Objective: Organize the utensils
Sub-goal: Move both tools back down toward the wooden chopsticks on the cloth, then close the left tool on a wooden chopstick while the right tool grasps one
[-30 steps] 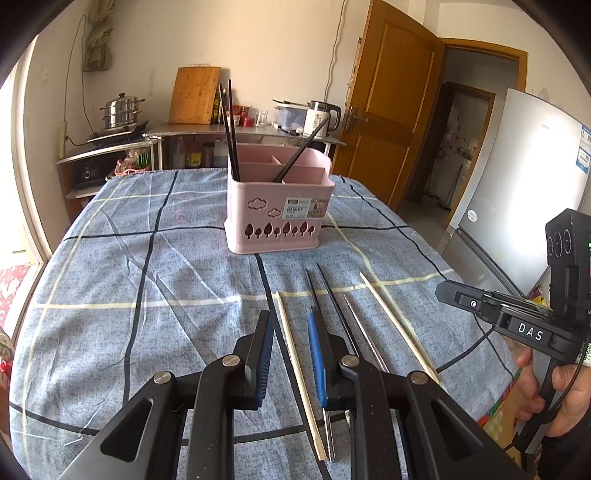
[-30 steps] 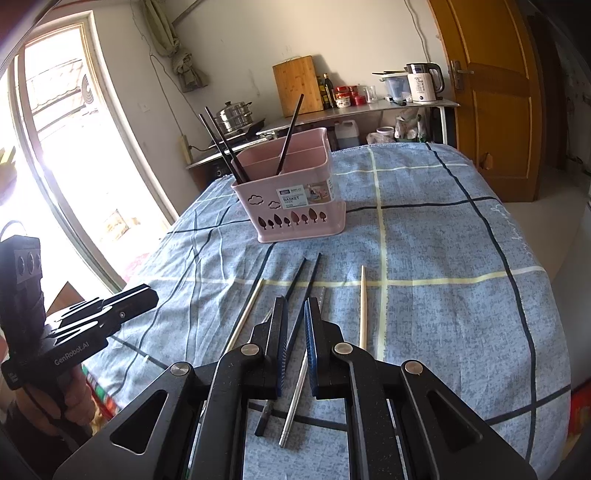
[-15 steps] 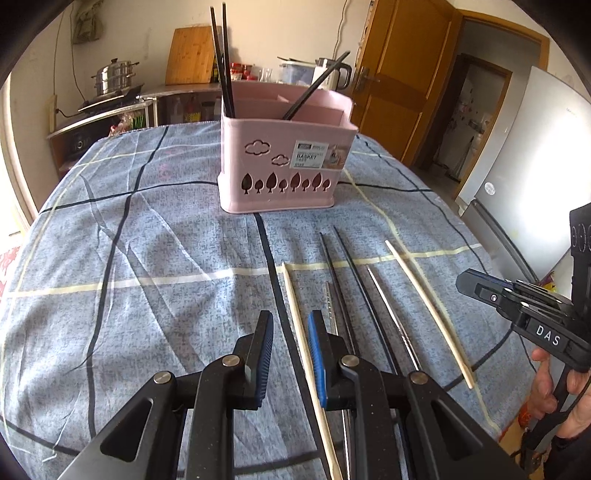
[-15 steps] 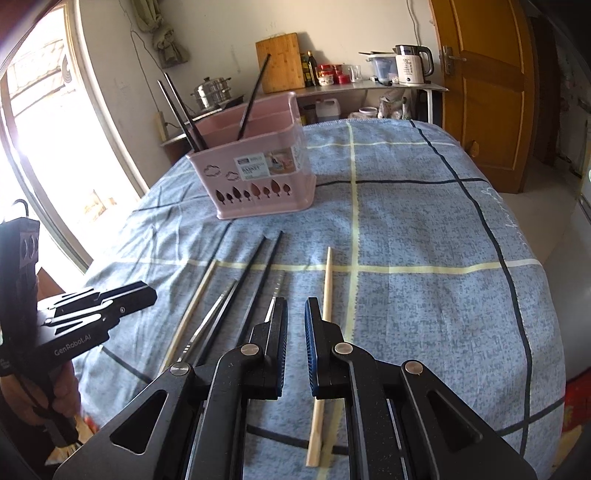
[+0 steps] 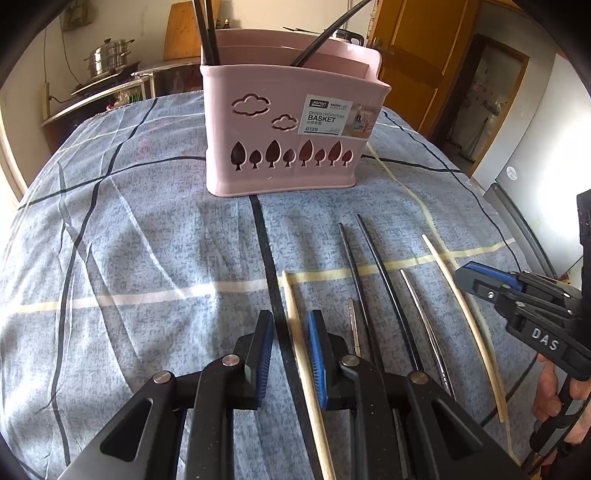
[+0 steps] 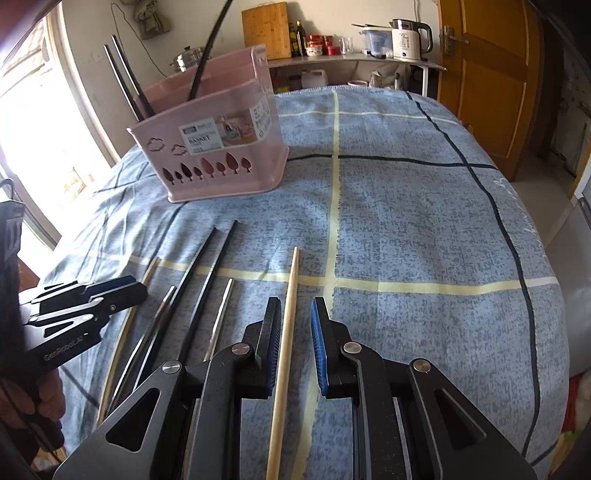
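A pink divided basket (image 5: pixel 291 144) stands on the table with black chopsticks (image 5: pixel 207 33) upright in it; it also shows in the right wrist view (image 6: pixel 218 147). Several chopsticks lie side by side on the cloth. My left gripper (image 5: pixel 290 325) is open, low over the cloth, with the leftmost wooden chopstick (image 5: pixel 301 354) between its fingers. My right gripper (image 6: pixel 293 310) is open with the rightmost wooden chopstick (image 6: pixel 286 332) between its fingers. Between them lie two black chopsticks (image 5: pixel 373 280) and two metal ones (image 5: pixel 424 325). Neither gripper touches a chopstick.
A blue checked cloth (image 6: pixel 406 221) covers the table, whose right edge drops off near a fridge (image 5: pixel 535 147). A counter with a kettle (image 6: pixel 406 33), jars and a cutting board (image 6: pixel 264 29) stands behind. A wooden door (image 6: pixel 491 74) is at the back right.
Both grippers have moved forward and down toward the chopsticks. The right gripper's jaws have opened wider and shifted right to straddle the rightmost wooden chopstick; the left straddles the leftmost one.
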`<state>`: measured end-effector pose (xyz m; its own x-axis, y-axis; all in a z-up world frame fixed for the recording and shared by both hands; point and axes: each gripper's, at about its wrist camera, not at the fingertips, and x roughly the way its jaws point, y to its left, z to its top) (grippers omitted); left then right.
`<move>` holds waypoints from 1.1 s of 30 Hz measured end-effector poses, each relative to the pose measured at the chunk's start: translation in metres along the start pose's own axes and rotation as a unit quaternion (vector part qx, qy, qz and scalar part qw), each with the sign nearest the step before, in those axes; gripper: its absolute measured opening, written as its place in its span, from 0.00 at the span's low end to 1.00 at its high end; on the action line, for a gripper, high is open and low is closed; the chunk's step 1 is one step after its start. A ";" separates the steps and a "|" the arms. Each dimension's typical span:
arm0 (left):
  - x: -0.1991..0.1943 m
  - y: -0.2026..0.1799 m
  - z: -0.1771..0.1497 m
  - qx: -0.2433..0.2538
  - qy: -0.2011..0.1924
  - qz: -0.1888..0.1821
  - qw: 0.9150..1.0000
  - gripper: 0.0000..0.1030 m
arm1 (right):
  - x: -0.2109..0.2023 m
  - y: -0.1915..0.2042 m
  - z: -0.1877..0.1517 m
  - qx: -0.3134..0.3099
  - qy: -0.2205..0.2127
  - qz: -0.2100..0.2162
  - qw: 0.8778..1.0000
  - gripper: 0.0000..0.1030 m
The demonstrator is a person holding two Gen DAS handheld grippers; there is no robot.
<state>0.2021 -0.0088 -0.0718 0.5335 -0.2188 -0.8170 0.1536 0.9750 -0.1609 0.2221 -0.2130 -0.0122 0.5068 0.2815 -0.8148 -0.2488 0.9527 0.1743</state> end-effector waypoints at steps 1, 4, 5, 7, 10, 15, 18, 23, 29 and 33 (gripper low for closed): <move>0.001 0.000 0.001 0.000 0.000 0.000 1.000 0.18 | 0.004 0.000 0.002 -0.002 0.005 -0.002 1.000 0.16; 0.003 0.000 0.003 -0.004 -0.002 0.002 1.000 0.18 | 0.013 0.004 0.006 -0.009 0.013 -0.001 1.000 0.16; 0.004 0.000 0.004 -0.004 -0.002 0.004 1.000 0.18 | 0.015 0.005 0.007 -0.013 0.016 -0.002 1.000 0.16; 0.004 -0.002 0.004 0.000 -0.001 0.012 1.000 0.18 | 0.018 0.008 0.009 -0.018 0.016 -0.009 1.000 0.16; 0.004 -0.008 0.004 0.010 -0.001 0.025 1.000 0.18 | 0.021 0.009 0.012 -0.018 0.018 -0.014 1.000 0.16; 0.005 -0.017 0.003 0.025 -0.004 0.049 0.998 0.18 | 0.024 0.015 0.014 -0.035 0.020 -0.029 0.999 0.16; 0.005 -0.020 0.003 0.030 -0.004 0.058 0.998 0.08 | 0.024 0.015 0.015 -0.036 0.022 -0.029 0.999 0.09; 0.005 -0.011 0.007 0.014 0.004 0.036 0.999 0.05 | 0.022 0.010 0.017 -0.023 0.025 -0.014 0.999 0.06; -0.009 -0.005 0.014 0.007 -0.007 0.024 1.000 0.05 | 0.009 0.013 0.021 -0.018 0.009 -0.002 1.000 0.06; -0.027 -0.003 0.025 0.011 -0.028 0.016 0.999 0.05 | -0.004 0.014 0.029 -0.017 -0.008 0.004 1.000 0.06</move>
<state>0.2077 -0.0073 -0.0352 0.5846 -0.1892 -0.7889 0.1531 0.9807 -0.1217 0.2412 -0.1976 0.0095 0.5184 0.2918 -0.8038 -0.2808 0.9459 0.1623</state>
